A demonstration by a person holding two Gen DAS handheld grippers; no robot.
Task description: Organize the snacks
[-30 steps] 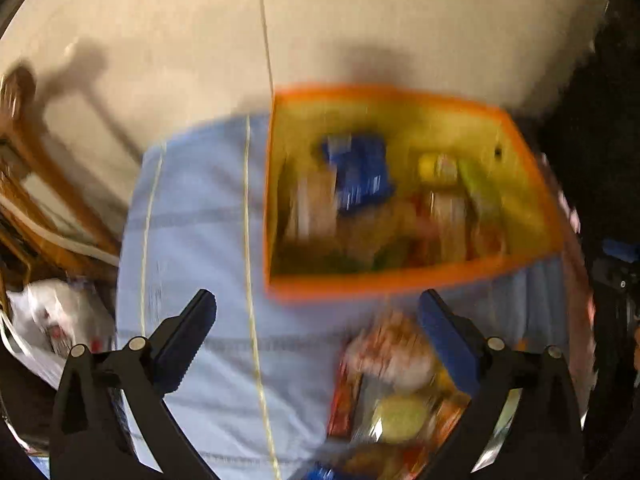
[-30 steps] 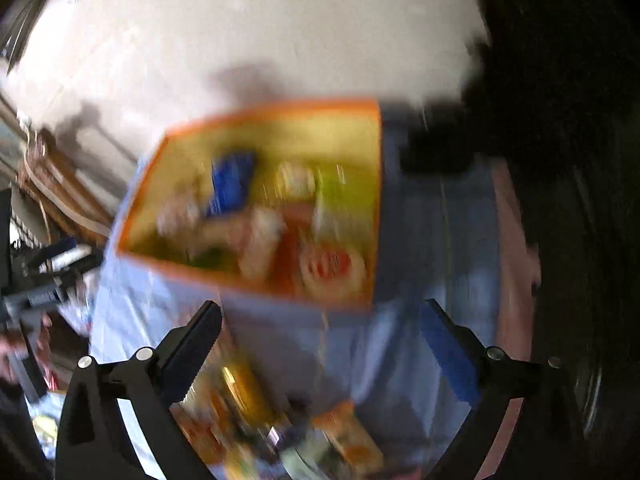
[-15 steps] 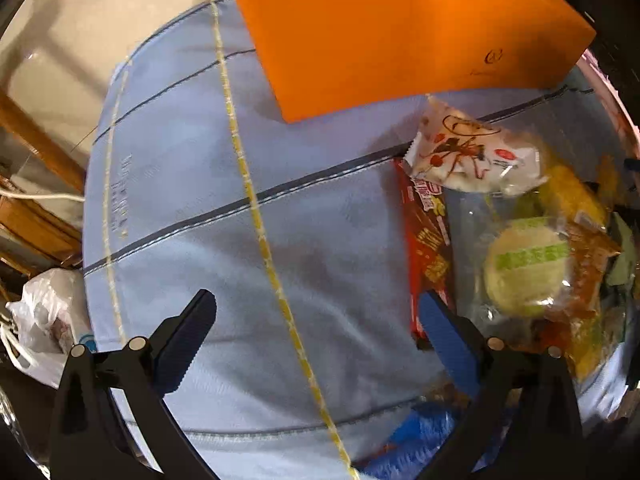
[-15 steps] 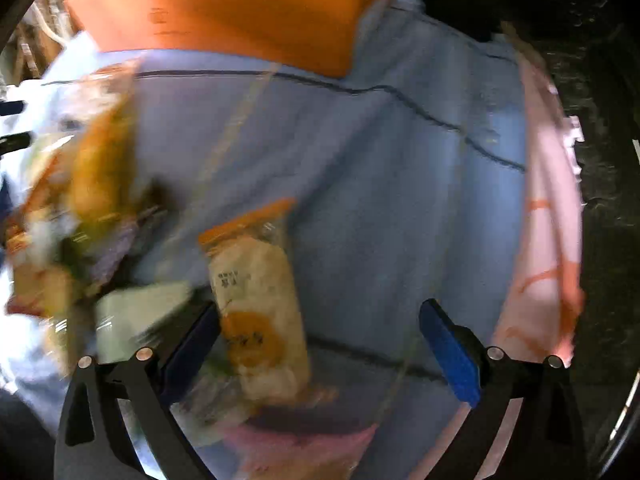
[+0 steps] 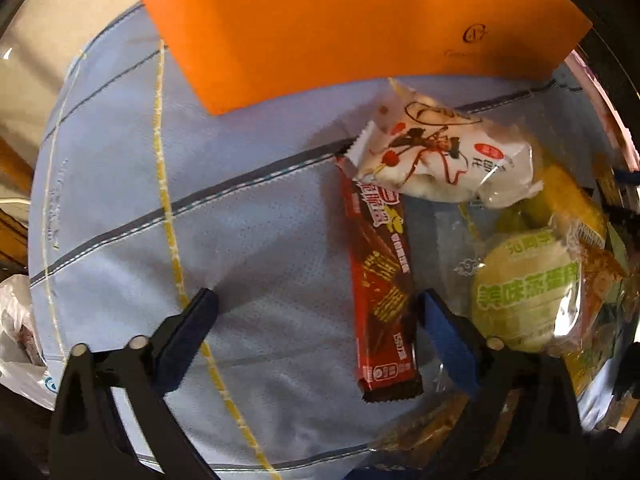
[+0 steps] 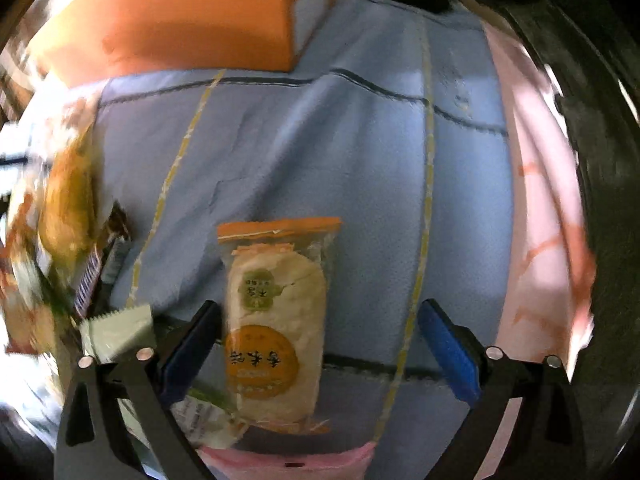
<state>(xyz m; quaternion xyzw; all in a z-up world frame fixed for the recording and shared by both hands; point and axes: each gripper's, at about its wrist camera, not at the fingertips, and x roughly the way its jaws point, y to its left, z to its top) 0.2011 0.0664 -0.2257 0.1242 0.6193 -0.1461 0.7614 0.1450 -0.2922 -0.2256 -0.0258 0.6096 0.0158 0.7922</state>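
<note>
An orange box stands at the back of a light blue cloth; its orange side also fills the top left of the right wrist view. My left gripper is open and empty, low over the cloth, with a red-brown chocolate bar lying just inside its right finger. A white snack pack and a green round cake pack lie to the right. My right gripper is open and empty over an orange-edged cake pack that lies nearer its left finger.
More loose snack packs are heaped at the right edge of the left wrist view and, blurred, at the left of the right wrist view. A pink cloth borders the blue one. A white plastic bag sits at far left.
Both grippers have dropped from above the orange box down close to the cloth. The box's inside is out of sight. Loose snacks lie between the fingers.
</note>
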